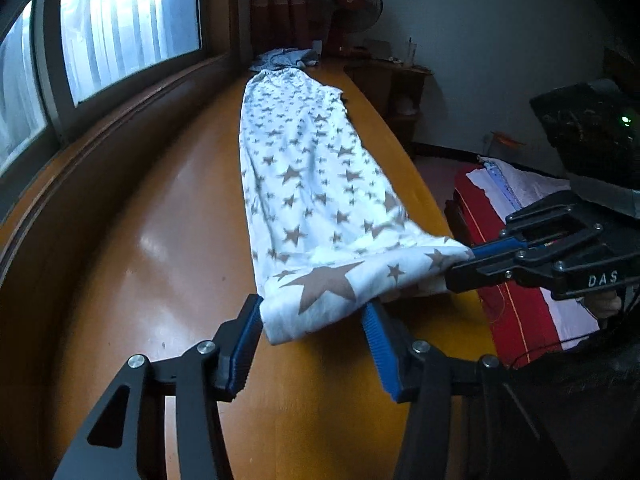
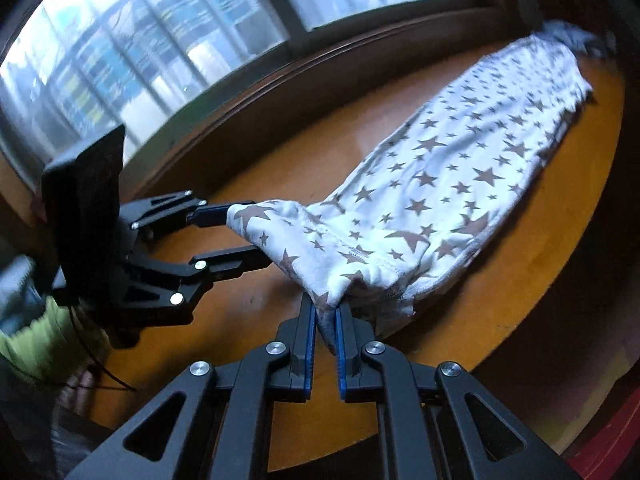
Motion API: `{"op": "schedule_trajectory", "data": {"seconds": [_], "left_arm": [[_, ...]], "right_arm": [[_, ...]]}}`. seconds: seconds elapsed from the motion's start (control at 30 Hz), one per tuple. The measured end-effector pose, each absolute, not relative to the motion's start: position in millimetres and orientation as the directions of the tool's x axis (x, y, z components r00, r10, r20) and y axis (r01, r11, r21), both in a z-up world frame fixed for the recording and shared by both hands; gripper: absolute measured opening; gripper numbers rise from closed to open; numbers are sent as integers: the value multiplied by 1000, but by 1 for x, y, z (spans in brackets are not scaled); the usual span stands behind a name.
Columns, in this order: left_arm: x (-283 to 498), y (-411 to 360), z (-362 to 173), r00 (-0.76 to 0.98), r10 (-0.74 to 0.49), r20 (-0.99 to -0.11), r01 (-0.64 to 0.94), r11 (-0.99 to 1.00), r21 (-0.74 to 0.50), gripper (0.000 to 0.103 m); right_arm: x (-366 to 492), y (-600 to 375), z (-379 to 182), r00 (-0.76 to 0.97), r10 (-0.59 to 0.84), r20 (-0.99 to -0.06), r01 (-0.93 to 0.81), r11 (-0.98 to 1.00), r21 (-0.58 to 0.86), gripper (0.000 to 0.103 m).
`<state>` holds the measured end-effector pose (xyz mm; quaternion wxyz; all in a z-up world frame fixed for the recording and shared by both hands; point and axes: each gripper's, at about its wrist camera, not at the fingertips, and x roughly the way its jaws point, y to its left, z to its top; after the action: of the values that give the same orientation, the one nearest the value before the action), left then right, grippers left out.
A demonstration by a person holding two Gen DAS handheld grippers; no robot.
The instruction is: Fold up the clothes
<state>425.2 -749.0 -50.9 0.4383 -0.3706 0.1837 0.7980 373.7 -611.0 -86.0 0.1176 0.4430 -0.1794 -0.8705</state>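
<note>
1. A long white garment printed with brown stars (image 1: pixel 316 184) is seen laid lengthwise on an orange-brown wooden table (image 1: pixel 168 240) beside a window (image 1: pixel 120 28); its far end lies flat, while its near hem is raised off the surface.
2. The right gripper (image 2: pixel 325 320) is seen with its blue pads drawn nearly together, clamped on one corner of the hem.
3. The left gripper (image 1: pixel 314 320) is seen with its jaws partly apart and a bunched fold of the hem between them; in the right wrist view the cloth fills the gap between its fingers, so a grip is judged likely (firm pressure of the pads cannot be confirmed).
4. The step in hand is judged to be the carrying of the near hem toward the far end, for a fold in half.
5. For a clean fold, both corners should be kept level and the hem held taut between them (slack would leave a crooked edge).
6. The far half should be left undisturbed on the table, so the lift is best kept low and slow.
7. The hem should be laid square on the far edge before release.
8. The letters "DAS" are read in white on the right gripper's black body in the left wrist view; no other writing can be made out.
</note>
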Motion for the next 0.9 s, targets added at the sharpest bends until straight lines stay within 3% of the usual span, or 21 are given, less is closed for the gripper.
{"op": "schedule_trajectory", "data": {"seconds": [0.33,0.77,0.9], "left_arm": [[390,-717,-38,-411,535,-738,-804,-594,18,48],[349,-667,-53,-416,506,-756,-799,-601,38,48],[337,-652,-68,-402,483,-778,-794,-608,33,48]], "right_arm": [[341,-578,-62,-616,-356,-702,60,-911,409,9],[300,-534,-81,-626,-280,-728,8,-936,353,10],[287,-525,-91,-613,-204,-763,-33,-959,283,17]]}}
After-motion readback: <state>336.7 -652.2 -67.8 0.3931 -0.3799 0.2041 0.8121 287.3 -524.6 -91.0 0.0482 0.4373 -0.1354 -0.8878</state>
